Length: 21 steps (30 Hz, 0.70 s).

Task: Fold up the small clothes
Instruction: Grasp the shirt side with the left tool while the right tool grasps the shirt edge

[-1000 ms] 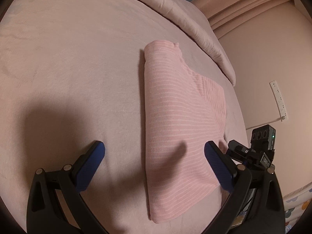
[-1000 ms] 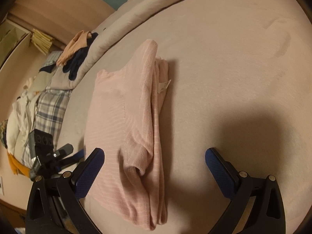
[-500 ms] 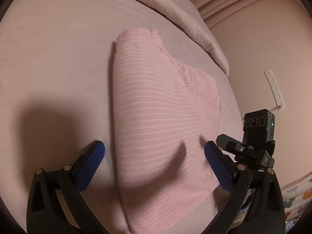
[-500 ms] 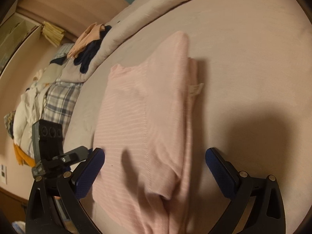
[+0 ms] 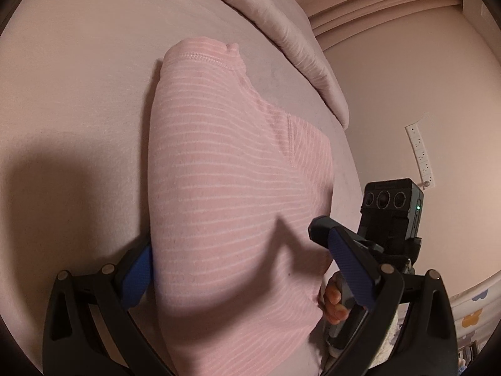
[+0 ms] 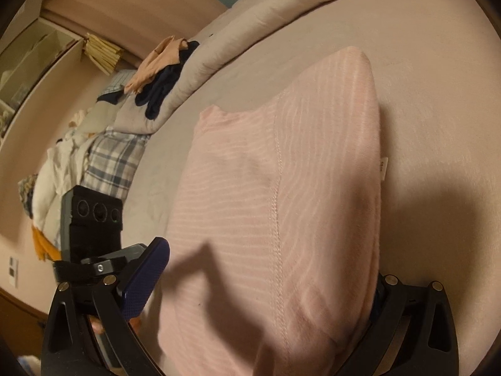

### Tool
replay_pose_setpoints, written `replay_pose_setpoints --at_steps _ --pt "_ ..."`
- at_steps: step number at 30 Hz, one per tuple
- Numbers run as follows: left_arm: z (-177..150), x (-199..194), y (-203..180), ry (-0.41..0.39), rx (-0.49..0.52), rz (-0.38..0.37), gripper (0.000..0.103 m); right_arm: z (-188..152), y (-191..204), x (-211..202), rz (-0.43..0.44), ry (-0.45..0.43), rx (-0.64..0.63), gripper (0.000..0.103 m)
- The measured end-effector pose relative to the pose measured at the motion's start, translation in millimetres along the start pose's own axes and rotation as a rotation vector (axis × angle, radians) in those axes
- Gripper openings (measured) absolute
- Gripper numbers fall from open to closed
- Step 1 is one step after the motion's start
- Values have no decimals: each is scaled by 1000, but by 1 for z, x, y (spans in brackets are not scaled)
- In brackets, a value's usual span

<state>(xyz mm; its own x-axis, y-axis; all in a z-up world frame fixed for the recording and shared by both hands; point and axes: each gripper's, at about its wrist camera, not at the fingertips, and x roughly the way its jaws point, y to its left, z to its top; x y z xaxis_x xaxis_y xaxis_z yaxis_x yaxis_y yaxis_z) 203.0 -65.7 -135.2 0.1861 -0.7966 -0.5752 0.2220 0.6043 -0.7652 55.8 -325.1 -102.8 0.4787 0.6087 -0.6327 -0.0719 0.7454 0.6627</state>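
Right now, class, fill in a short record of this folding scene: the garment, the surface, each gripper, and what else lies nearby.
garment: pink striped top, folded lengthwise
surface: pink bed sheet
left gripper: open, jaws straddling the near end of the top
right gripper: open, jaws either side of the same end; right finger hidden behind the cloth
label: small white tag at the top's edge
nearby: pile of clothes beside the bed, rolled duvet
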Motion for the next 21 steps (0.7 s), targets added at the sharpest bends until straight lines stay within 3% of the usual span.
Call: replay_pose_setpoints --at_steps 4,9,13,15,17,21 --pt "-1 2 -5 -9 10 6 99 0 1 -1 -19 -10 3 97" --pt "-5 -1 -1 -31 -18 0 89 1 -13 -9 -11 -22 62 78" --pt "-4 -5 6 -42 -44 6 72 -1 -13 -10 -35 -26 70 66" --pt "-4 -6 10 -44 -59 16 57 -1 -9 -9 -56 -25 53 62" --pt "-4 -7 14 -49 -78 40 45 -1 -5 -7 -86 -32 46 51" --pt "-6 -10 20 -66 -110 23 40 -4 1 -7 -111 -60 43 44"
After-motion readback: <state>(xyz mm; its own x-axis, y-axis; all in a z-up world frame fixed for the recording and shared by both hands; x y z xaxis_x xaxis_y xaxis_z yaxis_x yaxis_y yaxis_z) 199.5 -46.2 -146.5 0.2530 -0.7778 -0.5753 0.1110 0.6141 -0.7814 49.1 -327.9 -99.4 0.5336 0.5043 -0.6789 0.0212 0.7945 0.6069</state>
